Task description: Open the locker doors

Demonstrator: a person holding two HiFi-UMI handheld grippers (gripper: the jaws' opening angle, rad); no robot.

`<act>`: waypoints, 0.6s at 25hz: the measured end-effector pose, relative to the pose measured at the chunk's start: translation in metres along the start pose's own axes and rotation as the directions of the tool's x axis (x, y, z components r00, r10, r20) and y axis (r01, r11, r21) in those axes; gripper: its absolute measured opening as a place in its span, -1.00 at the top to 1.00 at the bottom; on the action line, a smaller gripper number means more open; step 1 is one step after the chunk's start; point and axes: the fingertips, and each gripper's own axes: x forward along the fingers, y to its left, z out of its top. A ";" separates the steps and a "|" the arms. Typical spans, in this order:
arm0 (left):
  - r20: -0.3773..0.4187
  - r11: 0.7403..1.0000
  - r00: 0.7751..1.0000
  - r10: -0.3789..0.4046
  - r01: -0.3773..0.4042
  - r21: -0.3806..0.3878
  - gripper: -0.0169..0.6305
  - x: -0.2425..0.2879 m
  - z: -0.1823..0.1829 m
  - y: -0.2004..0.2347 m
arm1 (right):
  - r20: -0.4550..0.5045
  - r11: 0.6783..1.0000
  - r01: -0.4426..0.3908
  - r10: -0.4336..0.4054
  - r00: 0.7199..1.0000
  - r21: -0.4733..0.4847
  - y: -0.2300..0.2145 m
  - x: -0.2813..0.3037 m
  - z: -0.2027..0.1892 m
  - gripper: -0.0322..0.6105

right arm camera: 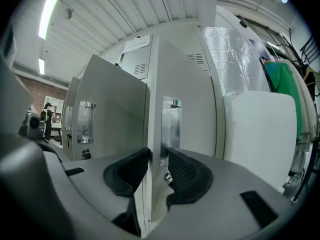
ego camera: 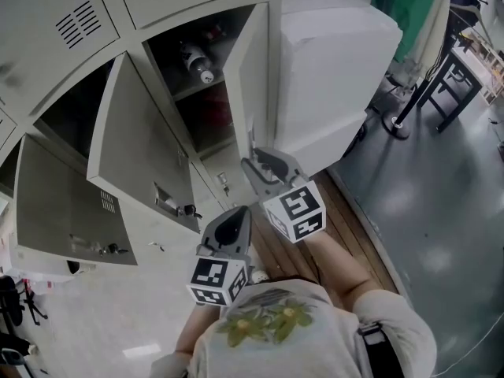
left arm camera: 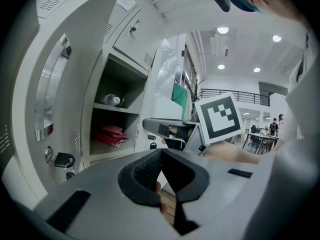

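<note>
Right claw [right arm camera: 157, 155] clamps the edge of the open locker door [right arm camera: 192, 114]; left claw [left arm camera: 161, 153] is pressed together, empty

Glossy grey floor [ego camera: 441, 211] — black table [ego camera: 465, 69] beyond (round ceiling lights [left arm camera: 222, 30] lit).

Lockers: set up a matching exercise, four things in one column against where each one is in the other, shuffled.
Things:
1. bottle
2. red cloth
3. padlock
4. right gripper

Places:
A. hanging on the middle door
B. clamped on the edge of the right door
C. on the upper shelf
D. on the lower shelf

Pairs: 1-C, 2-D, 3-A, 4-B
</note>
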 end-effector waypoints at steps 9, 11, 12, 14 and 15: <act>-0.005 0.999 0.999 -0.048 0.048 0.008 0.86 0.007 0.001 -0.012 | -0.006 0.999 0.049 -0.049 0.999 0.006 -0.011 -0.018 -0.003 0.47; -0.007 0.998 0.998 -0.059 0.059 0.010 0.86 0.009 0.001 -0.014 | -0.005 0.998 0.062 -0.062 0.998 0.007 -0.014 -0.022 -0.004 0.47; -0.009 0.998 0.998 -0.064 0.064 0.011 0.86 0.010 0.000 -0.015 | -0.005 0.998 0.070 -0.070 0.998 0.009 -0.016 -0.024 -0.004 0.47; -0.012 0.997 0.997 -0.075 0.075 0.012 0.86 0.012 -0.001 -0.018 | -0.004 0.996 0.087 -0.087 0.996 0.010 -0.020 -0.029 -0.005 0.47; -0.013 0.997 0.997 -0.081 0.081 0.013 0.86 0.013 -0.001 -0.019 | -0.004 0.995 0.095 -0.095 0.995 0.011 -0.022 -0.032 -0.005 0.47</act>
